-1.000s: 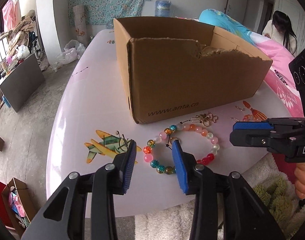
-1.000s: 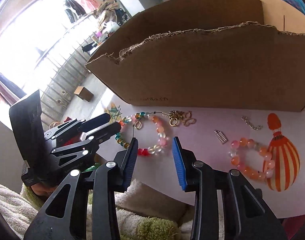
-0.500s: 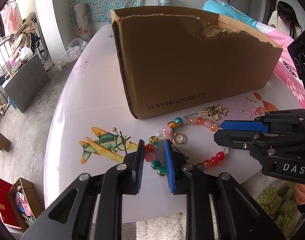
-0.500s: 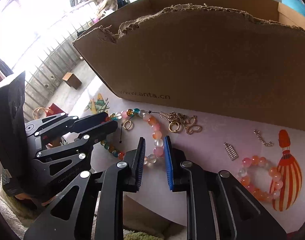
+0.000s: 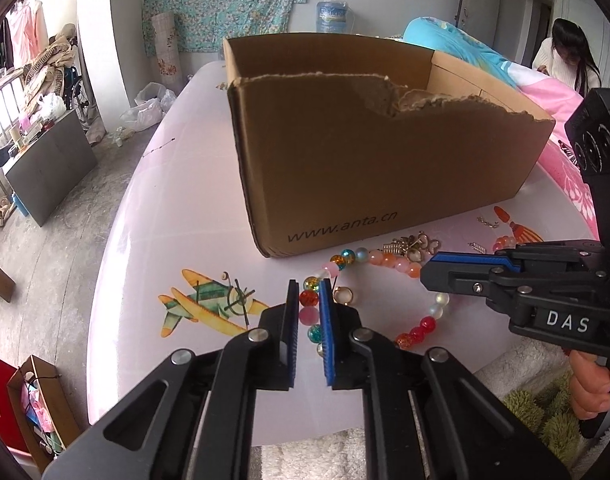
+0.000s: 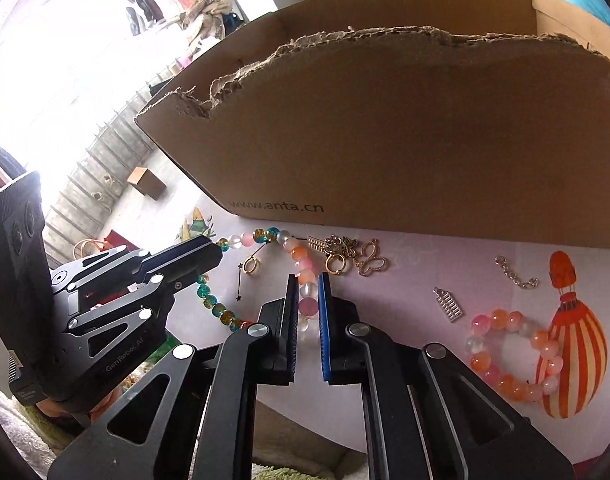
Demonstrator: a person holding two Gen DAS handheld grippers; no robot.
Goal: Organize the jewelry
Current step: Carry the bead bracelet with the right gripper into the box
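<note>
Bracelet (image 5: 385, 264) of mixed glass beads, lying on the desk (image 5: 177, 220) before the cardboard box (image 5: 385, 152), is being pinched on opposite sides by left gripper (image 5: 309, 300) and right gripper (image 6: 307, 292), jaws just closing on beads; probably light, limp, slippery.

The left gripper (image 5: 309, 300) showed matte black linkage arms with cut-out slots and round silver pivot screws behind blue ribbed pads (image 5: 326, 332), and on its side, seen from the right wrist, ran the small white lettering "GenRobot.AI". The right gripper (image 6: 307, 296) was built the same way: black arms, silver screws, blue pads (image 6: 324, 320). Behind its tips sat a white "DAS" label, and further back a boxy black camera housing with round dials.
</note>
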